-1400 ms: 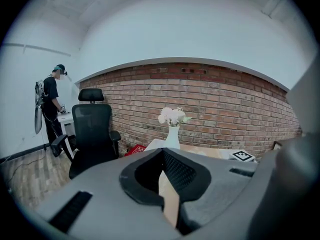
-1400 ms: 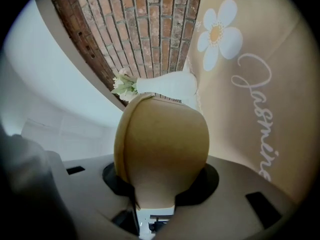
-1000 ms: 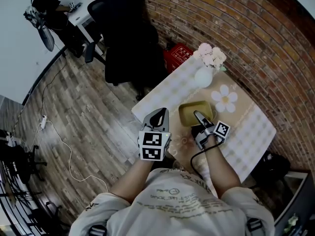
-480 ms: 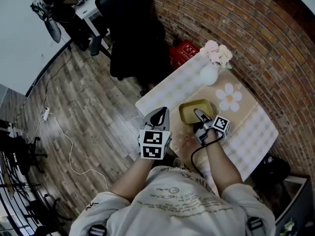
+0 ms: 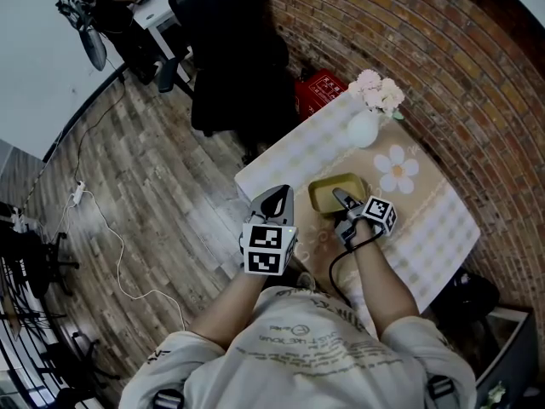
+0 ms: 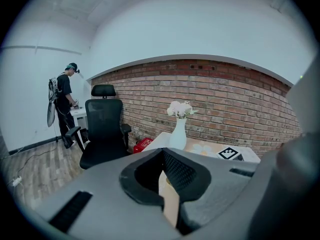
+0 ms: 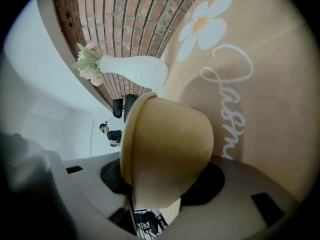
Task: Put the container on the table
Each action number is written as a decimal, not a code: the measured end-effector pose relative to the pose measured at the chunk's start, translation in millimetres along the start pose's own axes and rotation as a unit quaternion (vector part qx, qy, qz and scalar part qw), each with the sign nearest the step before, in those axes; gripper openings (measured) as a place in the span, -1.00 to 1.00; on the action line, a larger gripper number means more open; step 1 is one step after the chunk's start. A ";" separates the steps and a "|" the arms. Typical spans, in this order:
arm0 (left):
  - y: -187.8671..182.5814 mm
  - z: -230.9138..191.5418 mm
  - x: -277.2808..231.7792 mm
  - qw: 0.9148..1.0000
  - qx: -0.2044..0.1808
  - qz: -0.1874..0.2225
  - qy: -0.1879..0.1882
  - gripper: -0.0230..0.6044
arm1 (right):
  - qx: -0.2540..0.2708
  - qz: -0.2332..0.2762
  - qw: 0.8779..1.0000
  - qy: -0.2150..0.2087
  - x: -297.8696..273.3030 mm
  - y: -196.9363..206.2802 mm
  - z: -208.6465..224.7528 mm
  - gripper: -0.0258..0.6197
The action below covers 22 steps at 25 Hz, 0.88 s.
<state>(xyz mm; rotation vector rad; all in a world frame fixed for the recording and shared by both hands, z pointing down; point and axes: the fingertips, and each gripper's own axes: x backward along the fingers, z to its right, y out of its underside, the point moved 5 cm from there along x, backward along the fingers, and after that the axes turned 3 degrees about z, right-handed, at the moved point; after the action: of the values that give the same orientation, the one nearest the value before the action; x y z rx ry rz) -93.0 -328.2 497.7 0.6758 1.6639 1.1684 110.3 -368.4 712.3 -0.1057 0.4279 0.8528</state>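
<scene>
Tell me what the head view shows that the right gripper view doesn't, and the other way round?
Only the head view: the left gripper and right gripper from above, the person's arms, a red box and the whole table. Only the right gripper view: the yellow container from close up, its rim between jaws that have just been opening, and curly lettering on the tablecloth. Both: the container, the white vase of flowers, the daisy print, the brick wall and a black chair.
</scene>
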 end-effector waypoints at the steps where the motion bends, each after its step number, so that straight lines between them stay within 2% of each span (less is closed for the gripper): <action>1: 0.5 -0.4 0.2 1.000 0.000 0.000 0.000 -0.91 | 0.010 0.005 1.000 0.009 0.7 -0.8 0.0 -0.24; 5: 1.1 -1.3 1.3 1.000 0.001 0.001 -0.005 -0.91 | 0.067 0.019 0.997 0.044 6.0 -4.5 -5.9 -0.04; 11: -1.4 4.7 0.7 1.000 0.002 0.004 0.000 -0.91 | 0.124 0.025 0.986 0.105 11.3 -7.9 -9.2 0.09; 15: -1.4 7.1 1.8 1.000 0.002 0.005 0.000 -0.91 | 0.132 0.025 0.983 0.127 19.1 -8.9 -6.7 0.09; 22: -1.0 12.3 1.8 1.000 -0.002 0.004 0.010 -0.91 | 0.119 0.037 0.983 0.138 38.4 -9.5 1.0 0.09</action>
<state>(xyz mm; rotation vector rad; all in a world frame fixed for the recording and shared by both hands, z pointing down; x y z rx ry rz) -82.3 -322.3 495.2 0.6703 1.6767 1.1877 140.0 -347.2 696.9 0.0149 0.7946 0.8560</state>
